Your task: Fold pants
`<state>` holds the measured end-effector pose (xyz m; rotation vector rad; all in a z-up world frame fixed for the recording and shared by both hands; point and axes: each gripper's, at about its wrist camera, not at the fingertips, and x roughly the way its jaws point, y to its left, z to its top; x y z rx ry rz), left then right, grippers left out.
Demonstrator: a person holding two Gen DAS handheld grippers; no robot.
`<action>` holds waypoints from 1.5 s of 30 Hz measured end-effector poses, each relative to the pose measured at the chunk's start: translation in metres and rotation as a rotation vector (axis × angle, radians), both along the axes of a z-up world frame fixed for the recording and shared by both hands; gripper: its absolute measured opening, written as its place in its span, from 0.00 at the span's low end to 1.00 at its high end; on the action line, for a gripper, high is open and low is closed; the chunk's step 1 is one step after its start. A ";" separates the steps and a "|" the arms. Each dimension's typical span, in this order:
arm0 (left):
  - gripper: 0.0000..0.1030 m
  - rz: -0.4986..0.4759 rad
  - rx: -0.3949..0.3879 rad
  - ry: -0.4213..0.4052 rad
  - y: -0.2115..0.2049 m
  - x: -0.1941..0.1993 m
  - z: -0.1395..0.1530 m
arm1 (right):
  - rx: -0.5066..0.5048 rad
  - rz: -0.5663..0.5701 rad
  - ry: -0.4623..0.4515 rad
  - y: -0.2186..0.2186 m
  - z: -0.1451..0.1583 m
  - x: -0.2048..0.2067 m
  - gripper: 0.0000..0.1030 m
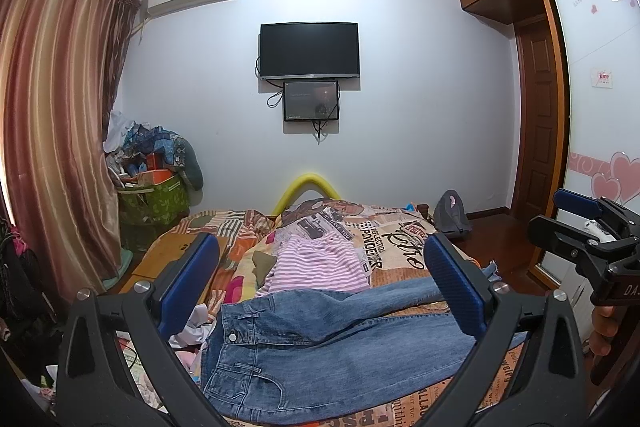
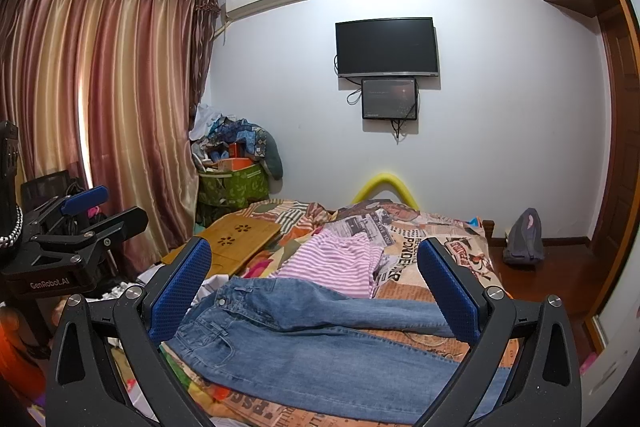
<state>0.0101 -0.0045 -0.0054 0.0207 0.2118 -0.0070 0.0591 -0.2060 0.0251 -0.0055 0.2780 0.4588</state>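
Observation:
Blue jeans (image 1: 332, 343) lie flat across the near end of the bed, waistband to the left, legs running right; they also show in the right wrist view (image 2: 320, 343). My left gripper (image 1: 324, 283) is open and empty, held above the jeans. My right gripper (image 2: 316, 279) is open and empty, also above the jeans. The right gripper shows at the right edge of the left wrist view (image 1: 580, 223), and the left gripper at the left edge of the right wrist view (image 2: 100, 211).
A pink striped garment (image 2: 336, 263) lies just beyond the jeans on the patterned bedspread (image 2: 432, 247). A wooden lap tray (image 2: 236, 239) sits at the bed's left. Loose clothes (image 1: 192, 331) pile left of the jeans. A backpack (image 2: 524, 237) is on the floor right.

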 end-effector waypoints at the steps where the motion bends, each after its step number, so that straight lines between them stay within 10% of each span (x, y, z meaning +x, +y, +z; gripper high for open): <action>1: 1.00 0.000 0.000 0.000 -0.001 0.001 0.001 | 0.000 0.001 0.000 0.000 0.000 0.000 0.99; 30: 1.00 -0.001 -0.016 0.024 0.002 0.015 -0.009 | -0.003 0.002 0.022 0.005 -0.003 0.008 0.99; 45: 1.00 0.062 -0.021 0.187 0.051 0.101 -0.059 | -0.116 -0.120 0.113 -0.017 -0.054 0.064 0.99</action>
